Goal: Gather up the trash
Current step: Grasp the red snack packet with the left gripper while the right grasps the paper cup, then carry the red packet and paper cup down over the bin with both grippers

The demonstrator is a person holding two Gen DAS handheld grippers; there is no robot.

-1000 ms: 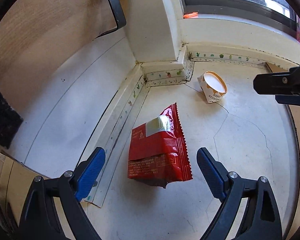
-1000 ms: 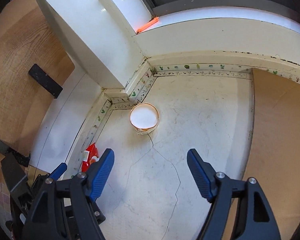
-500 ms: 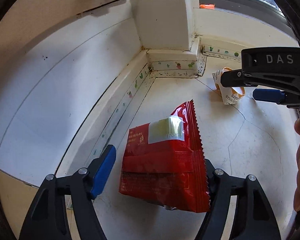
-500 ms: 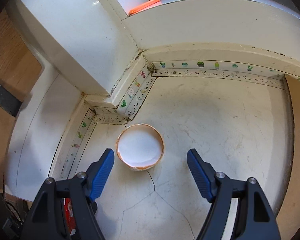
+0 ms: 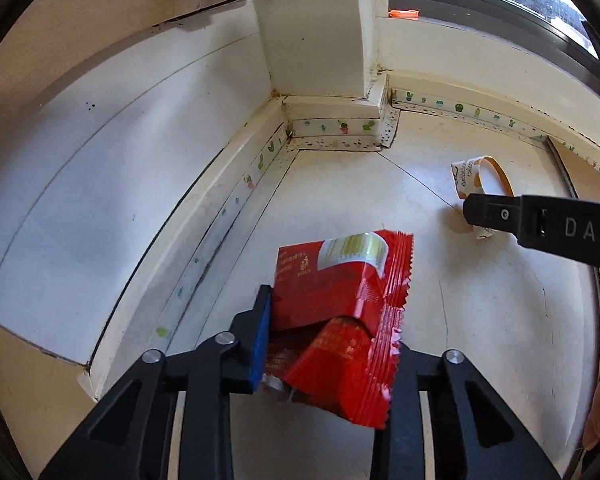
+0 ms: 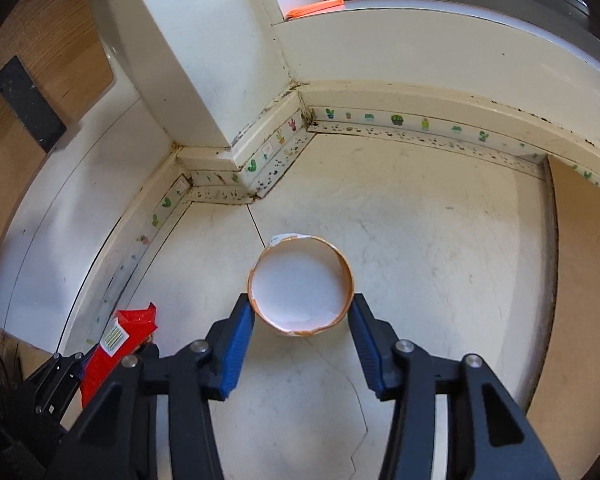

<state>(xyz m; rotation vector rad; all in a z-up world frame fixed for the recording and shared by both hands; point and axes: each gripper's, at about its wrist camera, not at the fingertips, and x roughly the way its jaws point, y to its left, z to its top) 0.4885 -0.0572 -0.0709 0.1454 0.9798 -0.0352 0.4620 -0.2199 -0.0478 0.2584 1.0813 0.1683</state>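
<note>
Trash lies on the pale floor [image 6: 440, 240] near the wall corner. The left gripper [image 5: 332, 344] is closing and its fingers already squeeze the red snack wrapper [image 5: 340, 300], which is crumpled between them. The right gripper [image 6: 304, 332] is also closing, its fingers touching both sides of the paper cup [image 6: 302, 286]. I think the thin cup can be crushed or slip forward out of the tips, and the smooth wrapper can slide out when lifted.
</note>
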